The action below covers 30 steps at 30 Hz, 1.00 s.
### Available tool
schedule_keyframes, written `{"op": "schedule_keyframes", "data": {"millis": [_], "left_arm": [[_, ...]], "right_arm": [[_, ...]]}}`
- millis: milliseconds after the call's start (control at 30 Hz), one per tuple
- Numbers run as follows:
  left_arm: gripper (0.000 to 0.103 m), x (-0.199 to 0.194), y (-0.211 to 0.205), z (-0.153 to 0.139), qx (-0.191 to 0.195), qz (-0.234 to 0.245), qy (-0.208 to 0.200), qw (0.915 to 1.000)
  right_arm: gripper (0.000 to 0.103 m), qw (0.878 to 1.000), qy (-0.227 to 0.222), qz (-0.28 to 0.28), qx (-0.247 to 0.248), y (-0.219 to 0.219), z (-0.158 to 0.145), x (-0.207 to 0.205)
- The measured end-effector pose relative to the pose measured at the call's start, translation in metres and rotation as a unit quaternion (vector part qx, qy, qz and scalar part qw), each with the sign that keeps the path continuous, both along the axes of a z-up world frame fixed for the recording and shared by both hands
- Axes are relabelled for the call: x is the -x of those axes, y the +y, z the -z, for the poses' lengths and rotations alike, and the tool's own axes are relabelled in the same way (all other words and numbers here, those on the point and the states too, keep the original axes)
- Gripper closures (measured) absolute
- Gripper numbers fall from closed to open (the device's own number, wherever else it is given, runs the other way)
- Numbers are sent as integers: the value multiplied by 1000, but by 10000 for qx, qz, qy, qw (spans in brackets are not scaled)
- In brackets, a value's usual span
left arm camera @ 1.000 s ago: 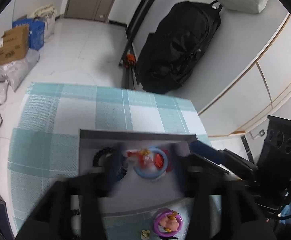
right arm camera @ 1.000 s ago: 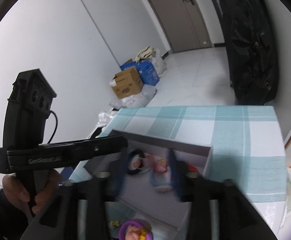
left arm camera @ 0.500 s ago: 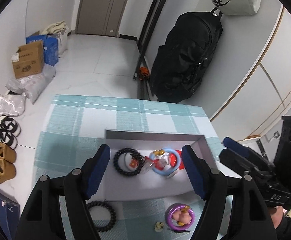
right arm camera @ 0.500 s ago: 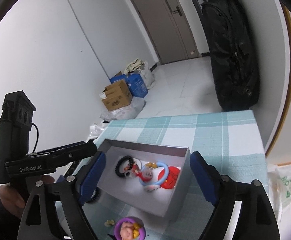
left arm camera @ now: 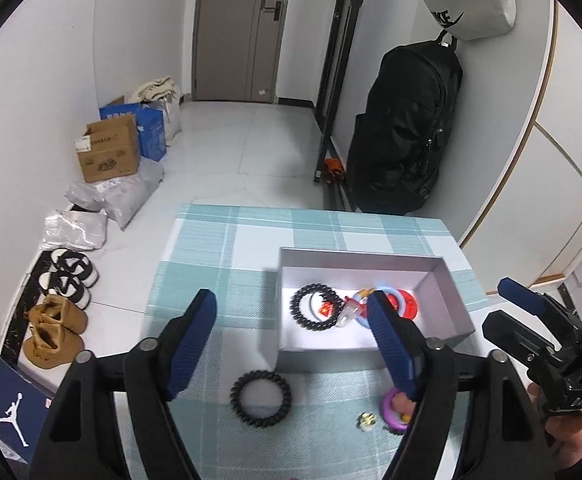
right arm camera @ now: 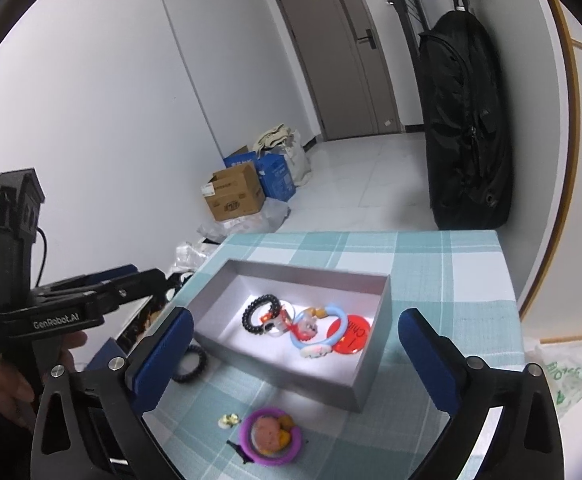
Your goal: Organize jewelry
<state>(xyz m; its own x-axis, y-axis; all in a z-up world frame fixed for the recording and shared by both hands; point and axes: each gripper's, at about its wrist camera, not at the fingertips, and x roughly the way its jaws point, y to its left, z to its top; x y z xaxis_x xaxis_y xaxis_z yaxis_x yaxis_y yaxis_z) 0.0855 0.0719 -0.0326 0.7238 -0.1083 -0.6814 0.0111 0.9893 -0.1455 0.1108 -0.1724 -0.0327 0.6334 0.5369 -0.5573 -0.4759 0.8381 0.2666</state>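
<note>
Nearby, bracelet point(left arm camera: 260, 398) outside box point(left arm camera: 365, 354)

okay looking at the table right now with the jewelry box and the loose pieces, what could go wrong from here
1. The tiny yellow charm lies flat on the cloth beside the purple ring piece; the wide-open right tool might nudge both or miss it.
2. The black bracelet sits close against the grey box wall, so the left tool may push the box.
3. Pieces in the box already overlap; another drop could tangle them.
</note>
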Motion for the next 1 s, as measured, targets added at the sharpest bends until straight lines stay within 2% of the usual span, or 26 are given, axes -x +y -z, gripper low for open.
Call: {"op": "schedule_keyframes", "data": {"millis": [233,467,533,633,733,1000], "left_arm": [[21,11,14,13,3,-109,176,9998],[21,16,28,39,60,-67,698,9975],[21,16,29,45,123,-6,844,9964],[21,11,28,60,368,176,1281,9909],[21,6,25,72,282,122,1493,9883],[21,-4,13,88,-102,109,1715,9851]], "right_arm": [[0,9995,95,-19,290,7,8,15],[0,9988,193,-19,457,9,15,20],[0,9983,186,2,544,10,16,21],[0,9977,157,-24,664,9,18,26],[0,9967,122,-44,797,8,19,30],[0,9951,110,-154,973,8,20,37]]}}
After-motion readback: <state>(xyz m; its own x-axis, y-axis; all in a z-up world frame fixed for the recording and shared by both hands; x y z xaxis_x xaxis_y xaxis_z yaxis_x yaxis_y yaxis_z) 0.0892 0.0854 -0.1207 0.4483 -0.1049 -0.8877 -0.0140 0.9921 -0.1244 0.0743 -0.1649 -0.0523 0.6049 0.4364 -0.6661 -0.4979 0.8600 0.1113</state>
